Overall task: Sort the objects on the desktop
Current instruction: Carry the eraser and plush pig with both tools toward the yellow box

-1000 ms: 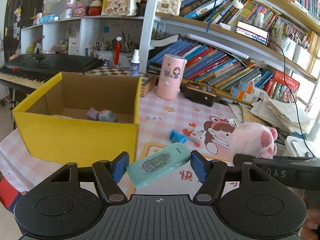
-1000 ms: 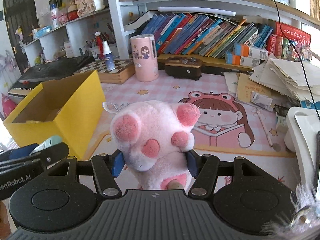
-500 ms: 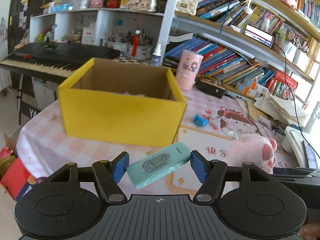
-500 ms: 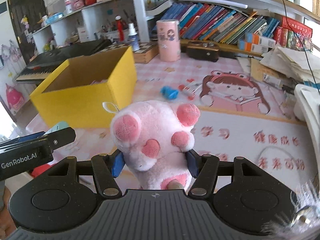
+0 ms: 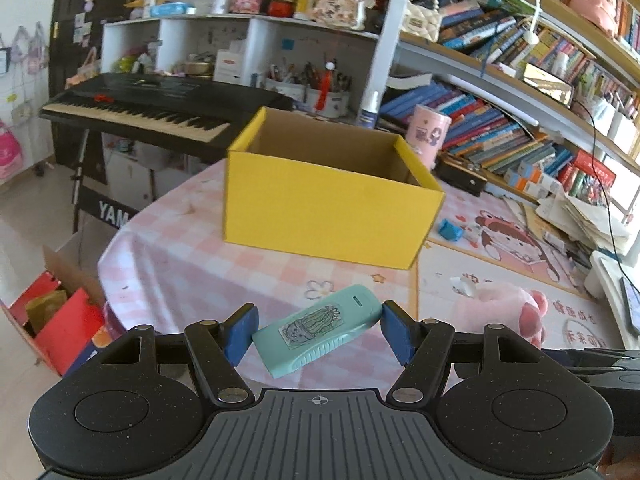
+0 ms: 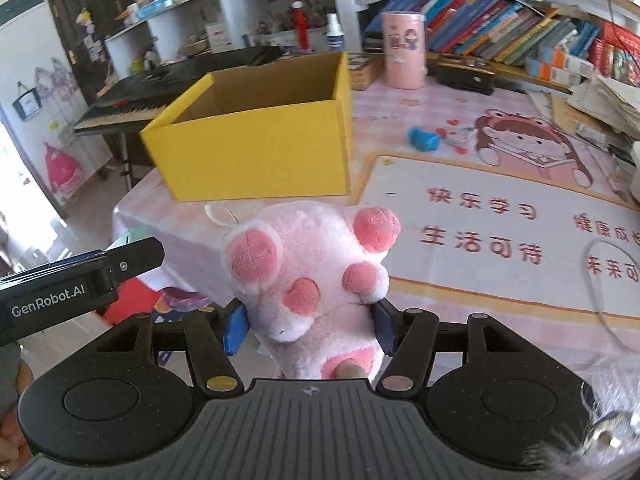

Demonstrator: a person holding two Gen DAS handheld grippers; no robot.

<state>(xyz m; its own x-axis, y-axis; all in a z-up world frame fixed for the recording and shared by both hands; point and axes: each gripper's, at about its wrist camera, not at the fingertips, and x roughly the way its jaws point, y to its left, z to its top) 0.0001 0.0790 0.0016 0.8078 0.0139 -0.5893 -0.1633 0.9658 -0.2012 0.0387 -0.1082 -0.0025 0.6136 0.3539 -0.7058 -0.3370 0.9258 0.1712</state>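
Observation:
My left gripper [image 5: 318, 330] is shut on a mint-green case with a cactus sticker [image 5: 318, 330], held above the near table edge. My right gripper [image 6: 308, 326] is shut on a pink plush paw toy [image 6: 308, 268]; the toy also shows in the left wrist view [image 5: 500, 312]. The open yellow cardboard box [image 5: 328, 208] stands ahead on the pink checked tablecloth, and in the right wrist view [image 6: 256, 144] it is ahead to the left. The left gripper's body [image 6: 80, 280] shows at the left of the right wrist view.
A blue item [image 6: 423, 138] and a small white item lie right of the box on a cartoon mat [image 6: 520, 208]. A pink cylinder [image 5: 430, 136], books and papers stand behind. A keyboard [image 5: 152, 108] stands left; red boxes [image 5: 60, 328] lie on the floor.
Both grippers have pulled back from the box toward the near table edge, still holding their objects. The box now looks smaller and farther away, and the floor shows at the left.

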